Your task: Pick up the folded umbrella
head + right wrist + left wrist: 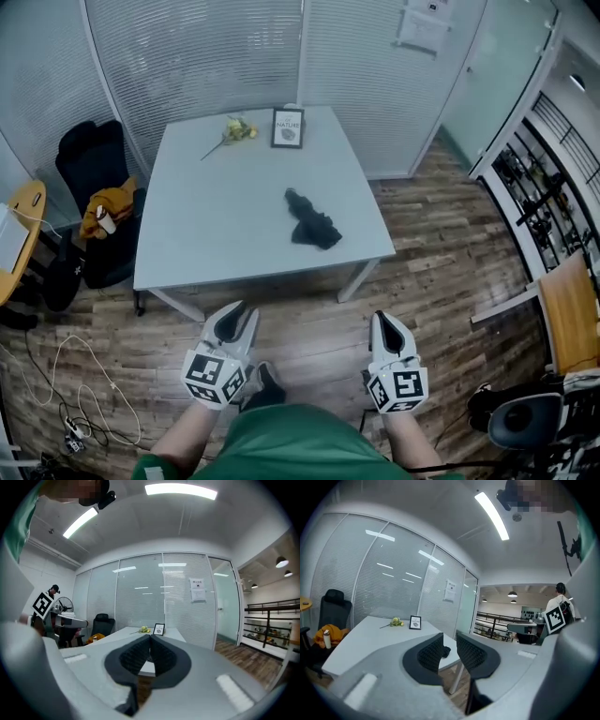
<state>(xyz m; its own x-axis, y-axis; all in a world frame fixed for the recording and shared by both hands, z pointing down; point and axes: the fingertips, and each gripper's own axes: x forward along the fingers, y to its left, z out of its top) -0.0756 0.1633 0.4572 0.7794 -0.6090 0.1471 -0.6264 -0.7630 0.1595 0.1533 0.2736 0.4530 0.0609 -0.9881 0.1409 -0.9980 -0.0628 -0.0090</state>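
Black folded umbrella [311,223] lying on the pale grey rectangular table [206,234], right of centre, toward its near right corner. Left gripper [234,314], jaws slightly apart and empty, and right gripper [386,321], jaws together and empty, both held short of the table's near edge, well apart from the umbrella.

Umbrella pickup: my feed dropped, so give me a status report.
Left tongs open, right tongs shut, both empty, short of the table. Folded umbrella lying on table, untouched. Nothing blocking the approach.
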